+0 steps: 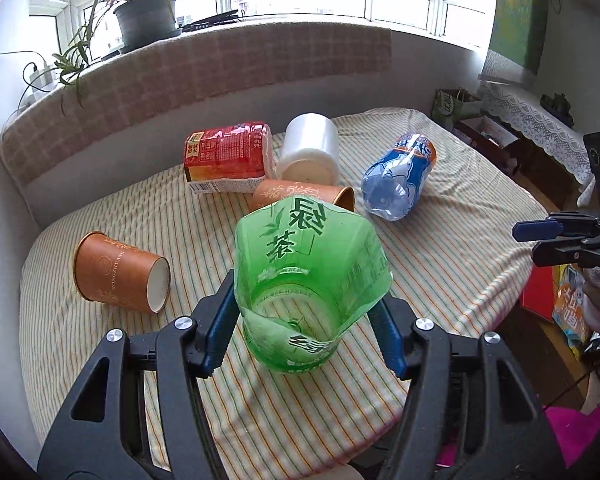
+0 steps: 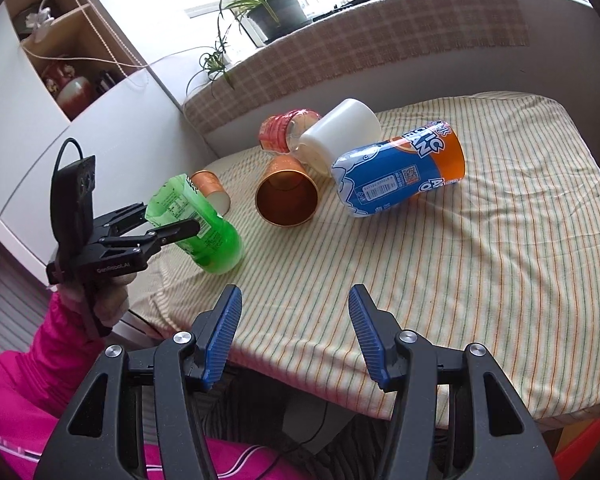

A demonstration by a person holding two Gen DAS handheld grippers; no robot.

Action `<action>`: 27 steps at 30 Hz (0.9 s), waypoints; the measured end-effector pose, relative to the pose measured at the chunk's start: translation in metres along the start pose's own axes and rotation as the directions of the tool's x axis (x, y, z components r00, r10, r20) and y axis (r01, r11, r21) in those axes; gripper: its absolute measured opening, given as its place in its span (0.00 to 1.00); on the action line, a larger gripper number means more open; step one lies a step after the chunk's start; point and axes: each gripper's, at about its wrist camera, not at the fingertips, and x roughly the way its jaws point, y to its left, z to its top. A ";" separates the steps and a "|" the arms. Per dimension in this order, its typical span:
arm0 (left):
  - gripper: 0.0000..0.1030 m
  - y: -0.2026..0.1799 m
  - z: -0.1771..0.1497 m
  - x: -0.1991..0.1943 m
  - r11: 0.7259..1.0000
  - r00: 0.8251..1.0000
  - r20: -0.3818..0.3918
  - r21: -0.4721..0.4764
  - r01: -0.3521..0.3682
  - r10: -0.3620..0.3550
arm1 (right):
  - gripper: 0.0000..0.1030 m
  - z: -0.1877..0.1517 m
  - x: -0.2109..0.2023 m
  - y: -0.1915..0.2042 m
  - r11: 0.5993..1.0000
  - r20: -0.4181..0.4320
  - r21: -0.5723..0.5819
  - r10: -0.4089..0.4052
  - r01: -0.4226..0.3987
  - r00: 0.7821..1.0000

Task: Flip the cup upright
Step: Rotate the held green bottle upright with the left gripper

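Observation:
My left gripper (image 1: 304, 300) is shut on a green cup (image 1: 308, 280) made from a cut tea bottle. The cup is tilted, its base low on the striped tablecloth (image 1: 460, 264) and its open end raised. In the right wrist view the left gripper (image 2: 172, 220) holds the green cup (image 2: 196, 232) near the table's left edge. My right gripper (image 2: 294, 316) is open and empty above the table's front edge; it also shows at the right of the left wrist view (image 1: 532, 240). Two brown paper cups (image 1: 120, 278) (image 2: 286, 196) lie on their sides.
A blue and orange cut-bottle cup (image 2: 400, 176), a white cup (image 2: 340, 136) and a red cup (image 1: 228, 156) lie on their sides at the back. A checked cushion (image 1: 204, 76) and a potted plant (image 1: 148, 20) stand behind the table. A cabinet (image 2: 80, 92) is at the left.

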 end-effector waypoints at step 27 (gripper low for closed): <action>0.60 -0.001 -0.001 0.017 0.989 0.999 0.036 -0.142 0.040 -0.035 | 0.53 0.004 -0.005 0.022 0.988 0.083 -0.016 -0.150 0.151 0.985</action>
